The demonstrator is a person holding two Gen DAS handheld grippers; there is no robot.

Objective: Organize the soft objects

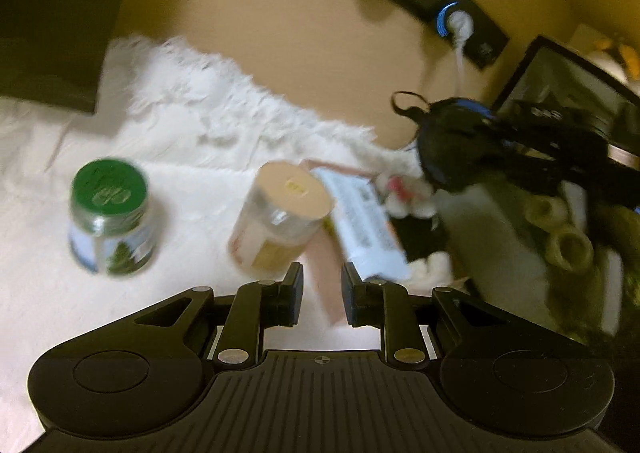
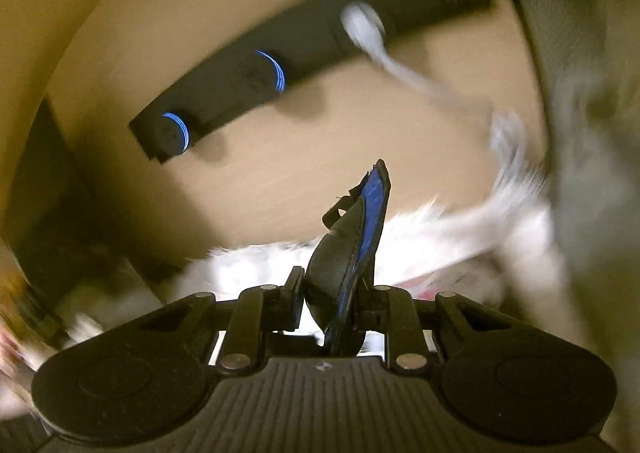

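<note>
Right gripper jaws clenched on soft black-and-blue padded pouch, lifted clear
Left gripper jaws nearly closed, empty, above white fluffy rug; jars, box unsorted, task early

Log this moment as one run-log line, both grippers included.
left gripper: nearly shut, nothing held | right gripper: shut on black-and-blue pouch, lifted | green-lid jar, tan-lid jar: on white bedding
</note>
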